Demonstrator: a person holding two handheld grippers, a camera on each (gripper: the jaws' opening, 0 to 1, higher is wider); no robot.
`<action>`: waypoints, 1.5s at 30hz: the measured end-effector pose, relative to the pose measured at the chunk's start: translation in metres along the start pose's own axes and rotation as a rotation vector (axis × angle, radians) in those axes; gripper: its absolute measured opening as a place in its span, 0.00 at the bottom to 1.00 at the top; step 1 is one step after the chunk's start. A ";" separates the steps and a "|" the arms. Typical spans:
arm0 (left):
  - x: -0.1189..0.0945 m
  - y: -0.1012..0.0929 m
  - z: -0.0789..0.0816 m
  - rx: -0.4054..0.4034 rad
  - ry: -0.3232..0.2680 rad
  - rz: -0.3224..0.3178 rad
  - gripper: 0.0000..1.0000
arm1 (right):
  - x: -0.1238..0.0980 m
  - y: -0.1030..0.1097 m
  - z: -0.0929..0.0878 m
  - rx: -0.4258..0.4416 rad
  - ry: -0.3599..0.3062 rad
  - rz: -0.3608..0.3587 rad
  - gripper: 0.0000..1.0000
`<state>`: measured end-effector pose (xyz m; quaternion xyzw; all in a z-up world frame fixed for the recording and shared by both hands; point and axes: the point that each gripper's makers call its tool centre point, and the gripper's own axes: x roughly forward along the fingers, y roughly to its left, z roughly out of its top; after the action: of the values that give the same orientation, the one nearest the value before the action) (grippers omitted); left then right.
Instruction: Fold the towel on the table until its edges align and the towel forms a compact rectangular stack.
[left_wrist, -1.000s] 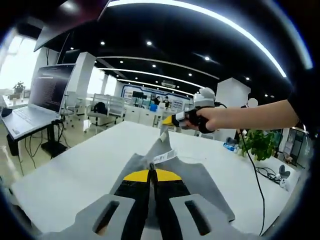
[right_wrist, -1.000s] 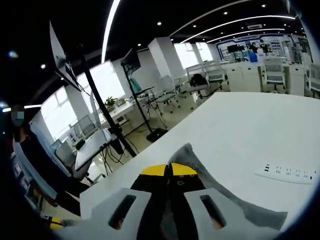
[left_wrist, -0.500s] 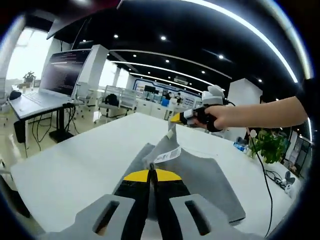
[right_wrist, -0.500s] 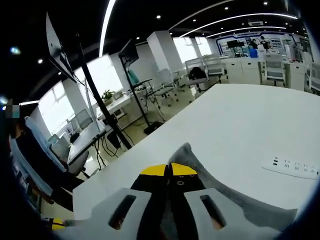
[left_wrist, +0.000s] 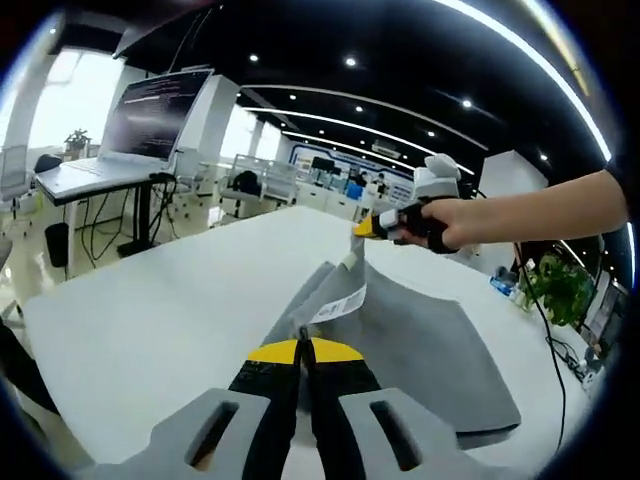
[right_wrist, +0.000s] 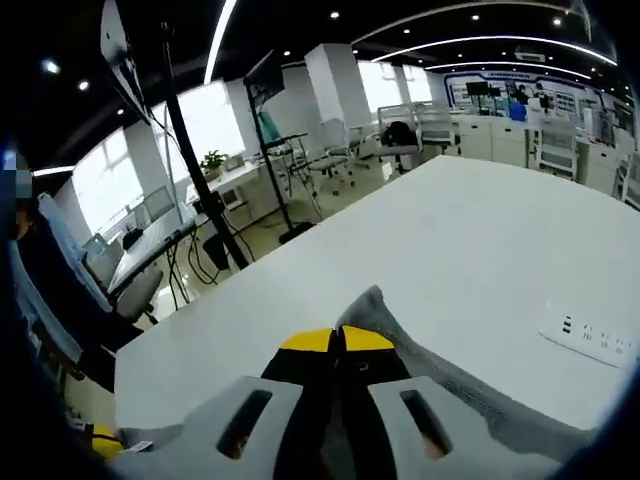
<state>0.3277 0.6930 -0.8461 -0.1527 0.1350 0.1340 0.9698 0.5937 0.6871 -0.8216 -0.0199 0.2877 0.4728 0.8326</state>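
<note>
Left gripper view: left gripper (left_wrist: 302, 347) and right gripper (left_wrist: 362, 228), jaws both clamped on grey towel (left_wrist: 420, 340) corners, stretch one edge lifted above the worktop (left_wrist: 150, 320).

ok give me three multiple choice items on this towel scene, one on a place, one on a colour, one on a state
1. Where does the power strip lie?
A. on the white table
B. on a chair
C. on the laptop

2. What colour is the towel?
A. red
B. grey
C. blue

3. How do the left tongs stand?
A. wide open above the table
B. shut on the towel's edge
C. shut on a cable

Key: 1 A, in the right gripper view the strip lies flat on the tabletop. 2 B, the cloth is plainly grey, with a white label. 3 B, the yellow tips meet with grey cloth pinched between them; the right tongs likewise grip the towel.
</note>
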 end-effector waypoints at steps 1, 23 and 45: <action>0.001 0.003 -0.002 -0.001 0.001 0.003 0.02 | 0.002 0.000 0.000 -0.004 0.000 0.002 0.00; 0.022 0.025 -0.029 -0.057 0.023 0.077 0.02 | 0.048 -0.007 -0.025 -0.107 0.046 -0.035 0.00; 0.029 0.039 -0.038 -0.030 0.033 0.128 0.02 | 0.083 -0.016 -0.040 -0.249 0.024 -0.032 0.02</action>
<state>0.3344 0.7225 -0.9000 -0.1603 0.1586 0.1952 0.9545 0.6201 0.7311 -0.9001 -0.1333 0.2363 0.4910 0.8278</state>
